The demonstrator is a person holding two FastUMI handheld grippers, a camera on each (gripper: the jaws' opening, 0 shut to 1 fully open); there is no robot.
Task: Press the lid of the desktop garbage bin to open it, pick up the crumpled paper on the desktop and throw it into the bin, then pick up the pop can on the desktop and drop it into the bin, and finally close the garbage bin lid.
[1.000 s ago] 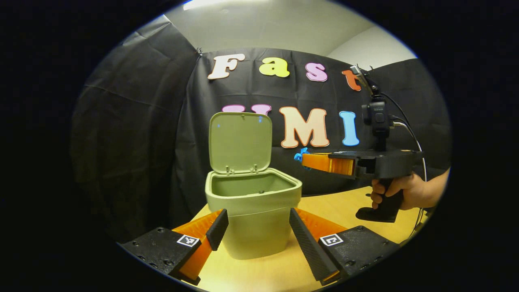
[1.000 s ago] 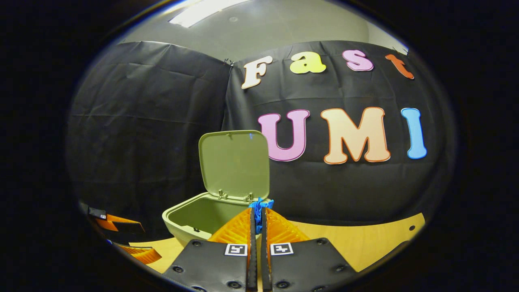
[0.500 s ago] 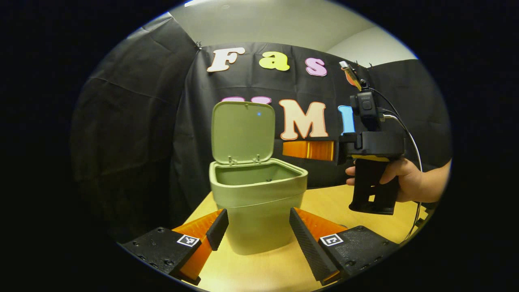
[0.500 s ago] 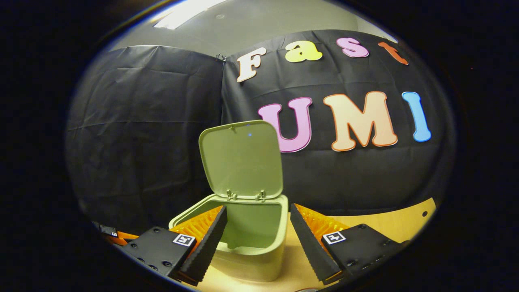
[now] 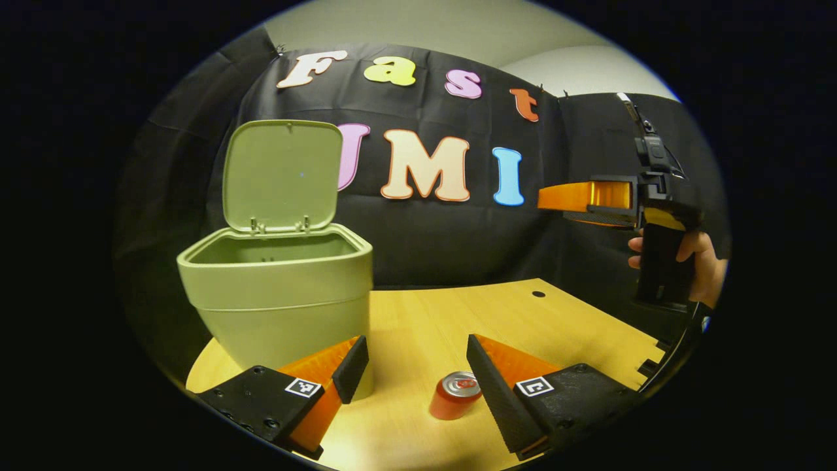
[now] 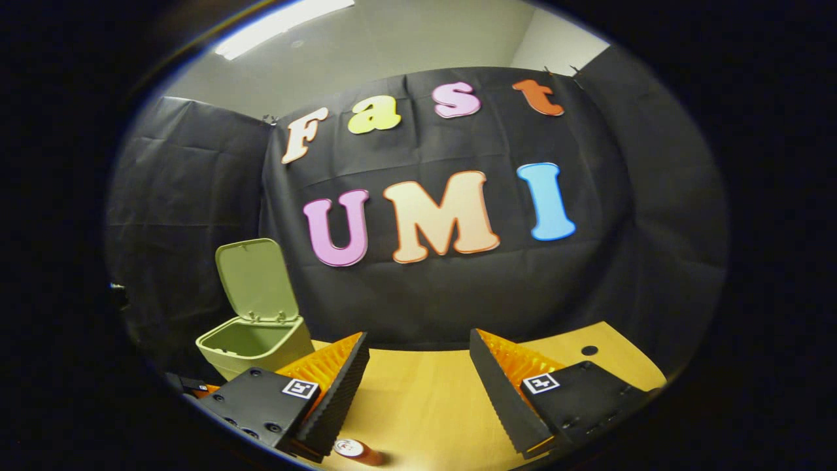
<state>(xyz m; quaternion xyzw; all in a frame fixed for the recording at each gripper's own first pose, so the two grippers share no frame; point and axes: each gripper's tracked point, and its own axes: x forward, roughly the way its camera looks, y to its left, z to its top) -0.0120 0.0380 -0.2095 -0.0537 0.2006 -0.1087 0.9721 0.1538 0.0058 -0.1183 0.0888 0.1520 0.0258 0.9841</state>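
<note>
The left tool [image 5: 417, 366] stood open over the pale wooden tabletop [image 5: 458, 320], the small red metal pop can [image 5: 455, 394] upright by its right finger. The sage-green plastic bin [image 5: 278, 288], lid [image 5: 282, 173] raised, sat at ten o'clock. The right tool [image 6: 418, 379] gaped empty

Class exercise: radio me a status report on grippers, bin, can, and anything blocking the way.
Both hand-held grippers open: left, right. Bin lid up. Pop can upright on desk, beside left fingers. Nothing in the way.
</note>
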